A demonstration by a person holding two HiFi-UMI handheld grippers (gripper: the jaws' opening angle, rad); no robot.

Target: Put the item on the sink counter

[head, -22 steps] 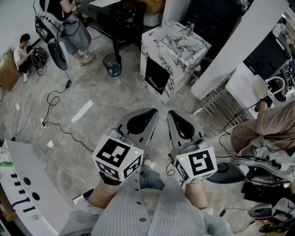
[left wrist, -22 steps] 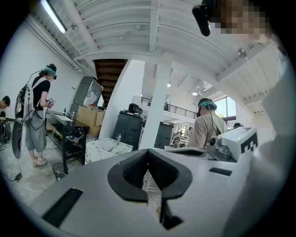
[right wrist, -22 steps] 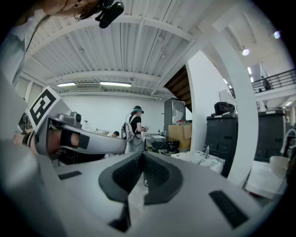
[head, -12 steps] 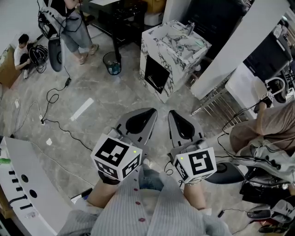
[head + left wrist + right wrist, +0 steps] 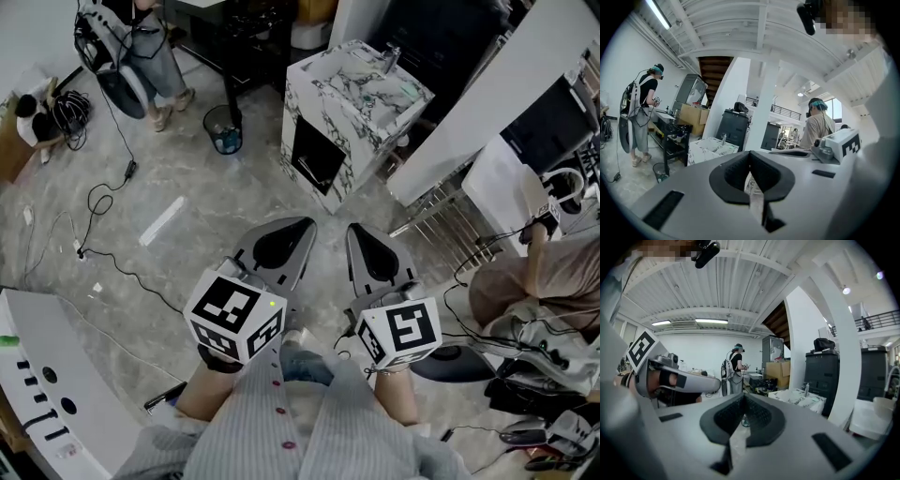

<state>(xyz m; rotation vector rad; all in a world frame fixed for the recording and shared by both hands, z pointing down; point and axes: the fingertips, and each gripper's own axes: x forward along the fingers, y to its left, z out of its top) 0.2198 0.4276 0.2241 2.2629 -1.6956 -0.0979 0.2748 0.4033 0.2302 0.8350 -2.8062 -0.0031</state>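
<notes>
The marble sink unit stands on the floor ahead of me, with a tap at its far edge and a dark opening in its front. My left gripper and right gripper are held side by side at waist height, pointing toward it and well short of it. Both are shut with nothing between the jaws. The left gripper view shows its own jaws closed, with the sink unit in the distance. In the right gripper view the jaws meet as well, and the sink unit lies beyond them.
A small bin sits left of the sink beside a black table. Cables trail over the floor at left. A white pillar and a metal rack stand to the right. A person stands at the back left.
The head view has shifted slightly, so the room has slid to the left. Both grippers keep their pose and stay closed.
</notes>
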